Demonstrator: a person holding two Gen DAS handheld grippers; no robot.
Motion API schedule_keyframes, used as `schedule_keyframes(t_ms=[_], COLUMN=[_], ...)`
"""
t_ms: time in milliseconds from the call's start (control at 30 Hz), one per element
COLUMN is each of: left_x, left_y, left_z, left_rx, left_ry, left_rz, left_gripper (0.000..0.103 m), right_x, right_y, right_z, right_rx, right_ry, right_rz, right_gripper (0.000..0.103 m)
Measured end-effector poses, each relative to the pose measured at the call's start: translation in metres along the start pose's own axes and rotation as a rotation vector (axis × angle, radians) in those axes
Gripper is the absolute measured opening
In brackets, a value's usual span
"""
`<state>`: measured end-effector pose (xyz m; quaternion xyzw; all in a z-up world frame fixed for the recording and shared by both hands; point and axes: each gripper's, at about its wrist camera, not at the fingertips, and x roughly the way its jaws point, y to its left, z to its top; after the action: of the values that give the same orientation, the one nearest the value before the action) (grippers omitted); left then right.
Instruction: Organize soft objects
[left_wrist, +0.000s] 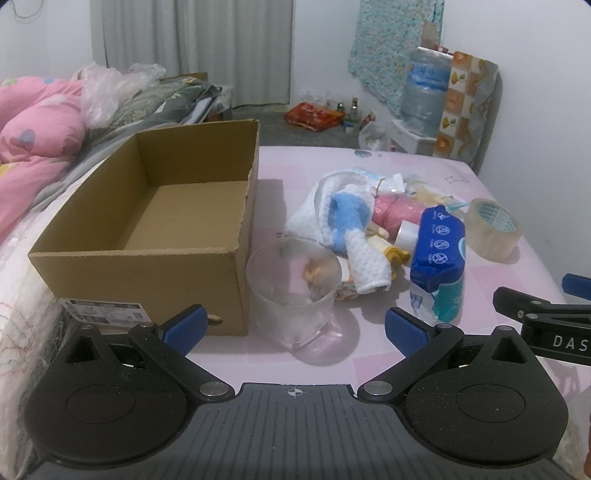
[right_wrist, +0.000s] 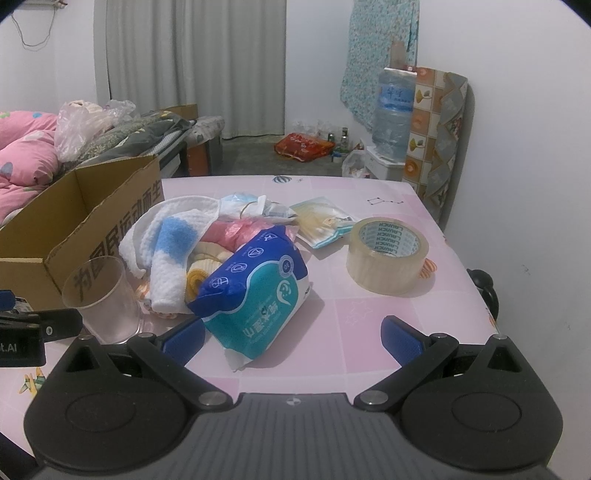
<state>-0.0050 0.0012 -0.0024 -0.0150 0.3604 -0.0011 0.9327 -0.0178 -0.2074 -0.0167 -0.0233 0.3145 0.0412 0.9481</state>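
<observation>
left hand-held gripper (left_wrist: 293, 325) spread wide before clear cup (left_wrist: 293, 291), beside cardboard box (left_wrist: 147, 229).

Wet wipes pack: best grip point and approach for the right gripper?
Grip the wet wipes pack across its short width mid-body, coming from the near end: it lies lengthwise toward the right gripper, whose fingers stand open. The near crimped end is too floppy.

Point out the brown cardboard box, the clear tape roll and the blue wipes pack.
Brown cardboard box (left_wrist: 140, 273), left wrist view, front wall.
Clear tape roll (right_wrist: 384, 273), right wrist view, outer side.
Blue wipes pack (right_wrist: 255, 295), right wrist view, printed face.
</observation>
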Motion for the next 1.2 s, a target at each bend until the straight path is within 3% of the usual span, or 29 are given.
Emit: schedule_keyframes(t_ms=[667, 900, 1100, 1200], left_x=[0.002, -0.006, -0.006, -0.008], left_y=[0.003, 0.003, 0.007, 0.011], left_z=[-0.003, -0.009, -0.011, -0.013], left_rx=[0.009, 0.047, 0.057, 0.047], left_ry=[-0.014, -0.081, -0.126, -0.154], left_rz=[-0.004, -0.056, -0.070, -0.093], left_gripper=[0.103, 0.103, 0.102, 0.102], right_x=[0.003, 0.016, 0.066, 0.090], right_y=[0.003, -0.014, -0.031, -0.030], right_z=[-0.001, 0.003, 0.025, 0.030], right_rx=[0.010, 0.055, 0.208, 0.244], right_ry=[0.000, -0.053, -0.001, 0.022], right_rz=[0.016, 0.115, 0.244, 0.242], right_gripper=[0.070, 0.070, 0.070, 0.070])
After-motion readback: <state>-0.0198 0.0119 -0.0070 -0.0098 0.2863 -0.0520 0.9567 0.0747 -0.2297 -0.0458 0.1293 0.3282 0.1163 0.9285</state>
